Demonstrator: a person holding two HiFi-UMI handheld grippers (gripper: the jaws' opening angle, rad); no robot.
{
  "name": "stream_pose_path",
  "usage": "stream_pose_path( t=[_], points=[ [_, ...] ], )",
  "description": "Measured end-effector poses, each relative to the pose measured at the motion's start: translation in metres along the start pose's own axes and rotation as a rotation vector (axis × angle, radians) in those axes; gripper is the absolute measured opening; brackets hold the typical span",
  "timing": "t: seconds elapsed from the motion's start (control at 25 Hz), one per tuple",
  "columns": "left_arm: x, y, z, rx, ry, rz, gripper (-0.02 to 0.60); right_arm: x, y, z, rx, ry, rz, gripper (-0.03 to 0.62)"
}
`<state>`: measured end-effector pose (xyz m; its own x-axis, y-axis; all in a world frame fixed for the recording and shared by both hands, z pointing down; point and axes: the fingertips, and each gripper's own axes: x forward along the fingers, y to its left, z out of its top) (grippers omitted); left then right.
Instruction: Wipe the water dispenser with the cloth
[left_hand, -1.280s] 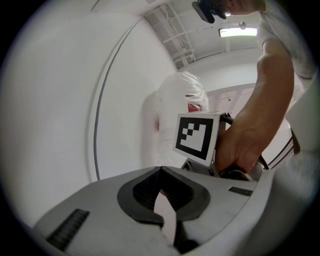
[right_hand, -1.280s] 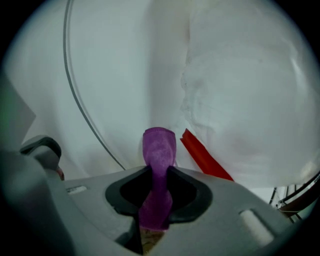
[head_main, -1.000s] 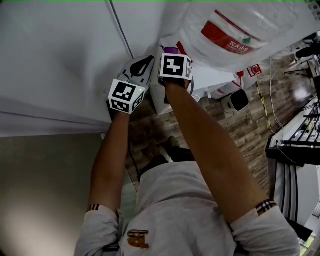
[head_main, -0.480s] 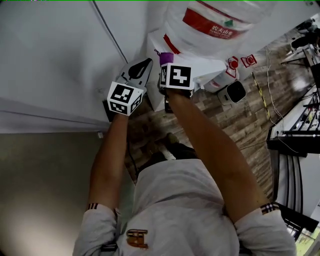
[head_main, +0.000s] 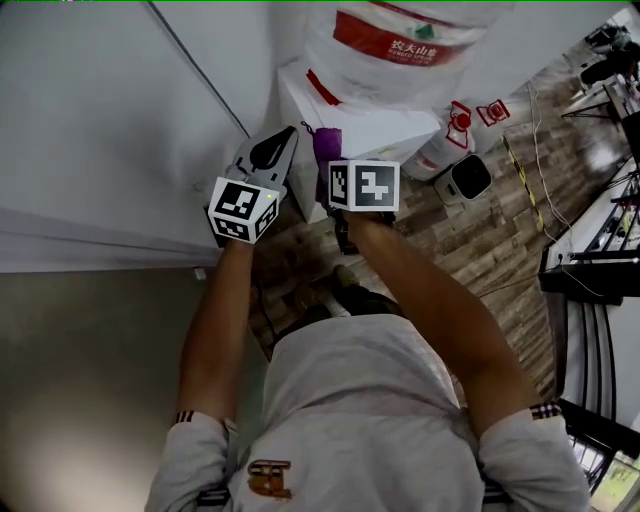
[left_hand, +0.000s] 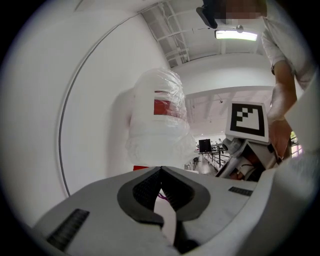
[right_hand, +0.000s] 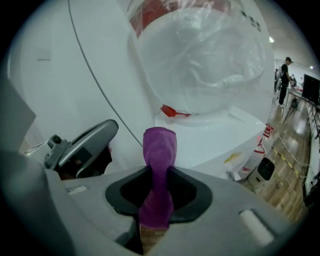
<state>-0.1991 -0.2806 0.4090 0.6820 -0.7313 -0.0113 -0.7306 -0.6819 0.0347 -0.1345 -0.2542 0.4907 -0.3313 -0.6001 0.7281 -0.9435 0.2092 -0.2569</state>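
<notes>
Right gripper (right_hand: 159, 172) clamped on purple cloth (right_hand: 160, 145), folded end sticking out front so it can rub | cloth near the water dispenser (right_hand: 215, 132) top edge, below the bottle (right_hand: 200, 60) | left gripper (left_hand: 161, 171) pinched closed, empty, parked beside, out of the way imo

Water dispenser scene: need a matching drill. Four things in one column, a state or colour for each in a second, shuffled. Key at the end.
Things
1. cloth
2. left gripper
3. right gripper
4. water bottle

States
A. shut on the cloth
B. wrapped in clear plastic, red label
C. purple, poking up past the gripper
D. shut, nothing held

Pairs: 1-C; 2-D; 3-A; 4-B
</notes>
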Motion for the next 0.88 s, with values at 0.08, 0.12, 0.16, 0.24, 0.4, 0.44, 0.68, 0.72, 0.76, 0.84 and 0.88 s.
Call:
stream_pose_path(
  t=[0.08,0.12,0.16,0.24,0.4,0.44,0.68,0.72,0.76,0.84,0.88],
  points=[
    [0.0,-0.004,0.002,0.0,-0.004,-0.001,-0.002,-0.007,-0.004,-0.009,0.012,0.004,0.025,0.1],
    [0.0,-0.007,0.003,0.0,-0.006,-0.002,-0.002,-0.011,-0.006,-0.013,0.018,0.005,0.038,0.1],
    [0.0,-0.009,0.003,0.0,-0.007,-0.003,-0.002,-0.015,-0.008,-0.016,0.02,0.004,0.051,0.1],
    [0.0,-0.014,0.002,-0.003,-0.007,-0.005,-0.002,-0.023,-0.012,-0.019,0.006,-0.008,0.07,0.1],
    [0.002,-0.023,0.0,-0.013,-0.007,-0.004,-0.002,-0.041,-0.014,-0.01,-0.087,-0.069,0.101,0.1],
    [0.002,-0.024,0.001,-0.015,-0.009,-0.004,-0.002,-0.044,-0.013,-0.006,-0.113,-0.085,0.108,0.1],
    [0.005,-0.035,0.007,-0.009,-0.022,0.007,-0.002,-0.05,-0.009,0.015,-0.244,-0.106,0.145,0.1],
    [0.006,-0.037,0.007,-0.007,-0.023,0.007,-0.002,-0.049,-0.008,0.019,-0.26,-0.105,0.15,0.1],
    [0.008,-0.039,0.008,-0.006,-0.023,0.007,-0.002,-0.048,-0.007,0.022,-0.275,-0.103,0.153,0.1],
    [0.01,-0.041,0.007,-0.007,-0.023,0.013,-0.002,-0.044,-0.006,0.028,-0.311,-0.085,0.16,0.1],
    [0.01,-0.041,0.007,-0.009,-0.022,0.017,-0.002,-0.04,-0.006,0.029,-0.332,-0.07,0.163,0.1]
  ],
)
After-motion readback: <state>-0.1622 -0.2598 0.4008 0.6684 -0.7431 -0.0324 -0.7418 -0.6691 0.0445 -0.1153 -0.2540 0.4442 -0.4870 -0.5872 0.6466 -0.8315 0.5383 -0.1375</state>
